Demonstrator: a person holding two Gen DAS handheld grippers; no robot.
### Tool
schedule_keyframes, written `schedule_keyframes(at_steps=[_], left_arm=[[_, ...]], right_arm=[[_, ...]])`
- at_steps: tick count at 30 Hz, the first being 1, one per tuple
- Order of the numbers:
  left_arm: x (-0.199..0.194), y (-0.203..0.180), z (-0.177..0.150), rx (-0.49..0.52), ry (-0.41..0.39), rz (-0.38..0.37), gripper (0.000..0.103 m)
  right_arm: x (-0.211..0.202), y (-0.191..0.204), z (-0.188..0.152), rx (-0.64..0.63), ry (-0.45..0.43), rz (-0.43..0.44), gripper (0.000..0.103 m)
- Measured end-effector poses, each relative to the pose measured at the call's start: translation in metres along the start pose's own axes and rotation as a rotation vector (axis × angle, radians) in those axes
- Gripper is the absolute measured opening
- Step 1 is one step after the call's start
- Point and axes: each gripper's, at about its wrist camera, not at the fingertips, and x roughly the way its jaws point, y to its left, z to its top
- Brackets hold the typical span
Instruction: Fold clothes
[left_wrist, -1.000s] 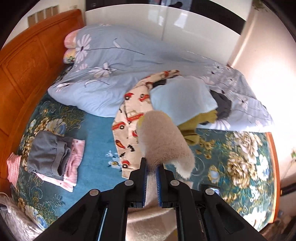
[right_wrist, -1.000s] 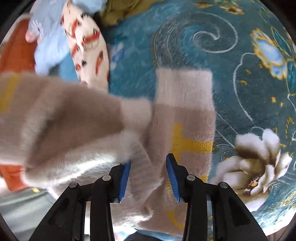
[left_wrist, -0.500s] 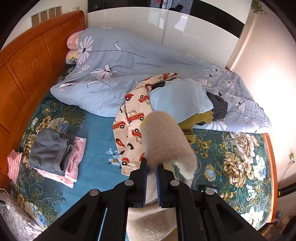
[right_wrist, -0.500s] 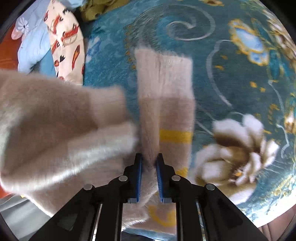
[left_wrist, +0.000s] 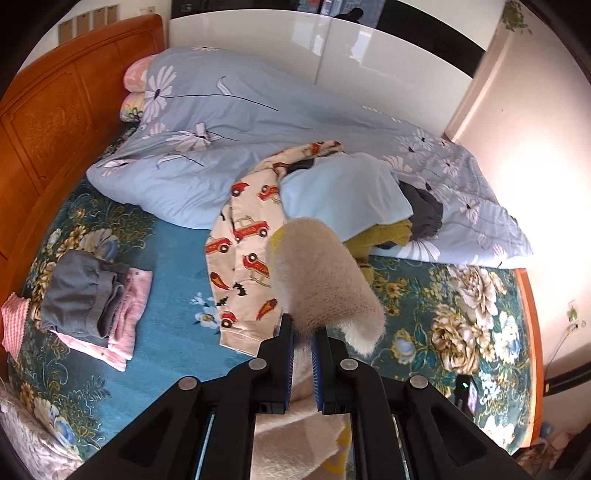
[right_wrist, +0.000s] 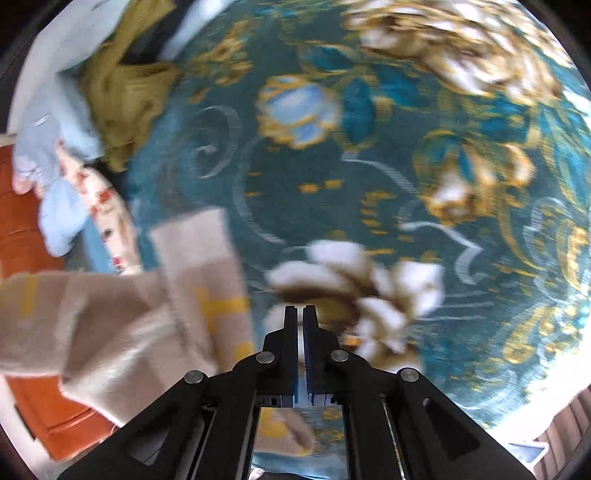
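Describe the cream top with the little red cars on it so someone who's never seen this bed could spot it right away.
Start at the big pale blue floral duvet heaped across the far side of the bed. A pile of loose clothes leans on its near edge, and the car-print top hangs off the pile's left side onto the teal floral bedspread. It is the only patterned piece there: cream with red cars, beside plain light blue, mustard and dark grey garments.

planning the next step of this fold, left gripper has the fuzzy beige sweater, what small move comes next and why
Probably shift the right gripper leftward to the beige sweater and grip its edge. Its jaws are together over the bedspread with no fabric clearly between them, while the left gripper is shut on the sweater alone.
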Motion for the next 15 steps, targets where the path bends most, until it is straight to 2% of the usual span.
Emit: schedule_keyframes(at_steps=[2,4,5,6,13,14,15], left_arm=[[0.000,-0.005,-0.001,0.009,0.006,0.004,0.009],[-0.001,-0.007,-0.002,0.005,0.010,0.002,0.009],[-0.002,-0.007,-0.002,0.005,0.011,0.005,0.009],[-0.003,-0.007,-0.002,0.004,0.011,0.007,0.009],[-0.012,0.005,-0.005,-0.023,0.016,0.040,0.009],[-0.013,0.007,-0.006,-0.025,0.017,0.045,0.009],[-0.013,0.009,-0.007,-0.027,0.017,0.049,0.009]], right_arm=[[0.014,0.022,0.001,-0.047,0.004,0.022,0.005],[0.029,0.045,-0.003,-0.083,0.016,0.046,0.021],[0.034,0.054,-0.005,-0.095,0.024,0.051,0.039],[0.039,0.063,-0.006,-0.107,0.033,0.056,0.045],[0.072,0.083,-0.008,-0.115,0.100,-0.081,0.045],[0.078,0.081,-0.006,-0.101,0.116,-0.107,0.042],[0.082,0.077,-0.005,-0.081,0.128,-0.119,0.026]])
